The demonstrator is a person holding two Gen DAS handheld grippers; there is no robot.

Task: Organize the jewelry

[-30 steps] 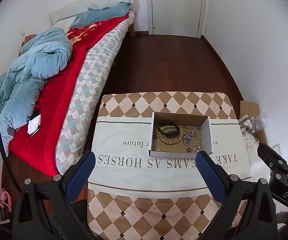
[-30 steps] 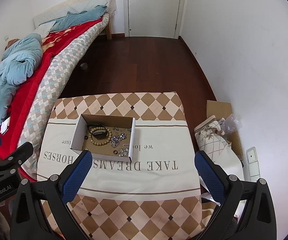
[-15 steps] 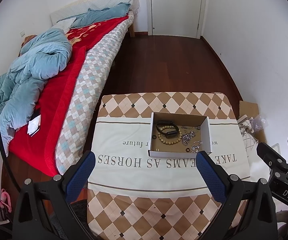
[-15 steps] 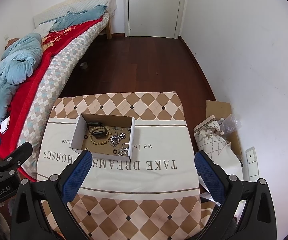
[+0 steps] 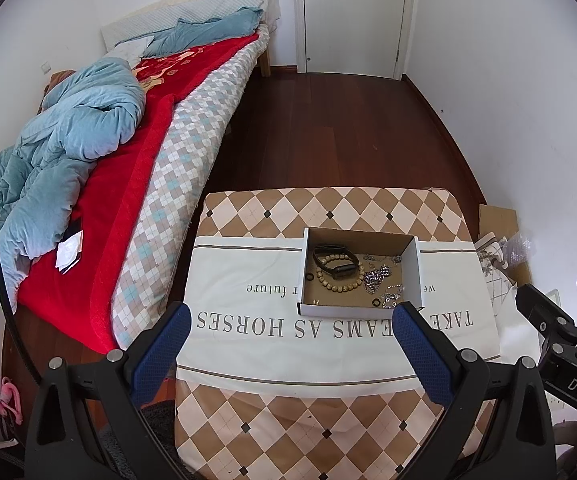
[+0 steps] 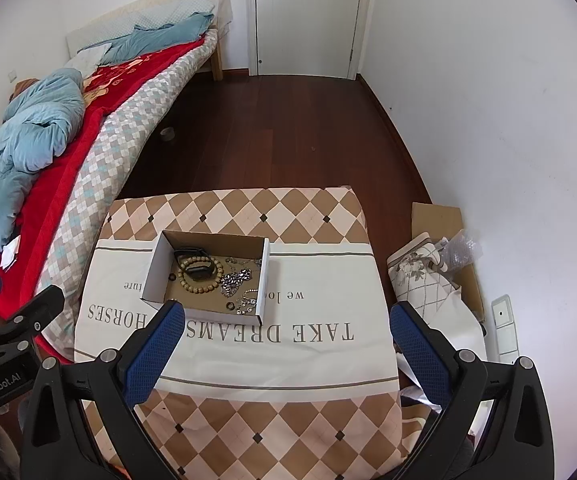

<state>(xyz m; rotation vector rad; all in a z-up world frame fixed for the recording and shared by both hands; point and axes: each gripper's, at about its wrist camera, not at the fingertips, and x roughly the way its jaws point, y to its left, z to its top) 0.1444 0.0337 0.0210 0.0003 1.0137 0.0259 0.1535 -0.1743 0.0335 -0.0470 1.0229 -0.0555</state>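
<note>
Nothing has visibly moved since a second ago: in the left wrist view the left gripper hangs, jaws spread wide, with the jewelry box at center right. In the right wrist view the right gripper, equally spread, has the box at center left; its chains look tangled with the bead bracelet, so one grab may drag several pieces.

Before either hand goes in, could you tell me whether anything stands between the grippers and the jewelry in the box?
Nothing visible blocks them. The box is open-topped; the left gripper and right gripper hover before it, jaws open. Only its near wall must be cleared.
</note>
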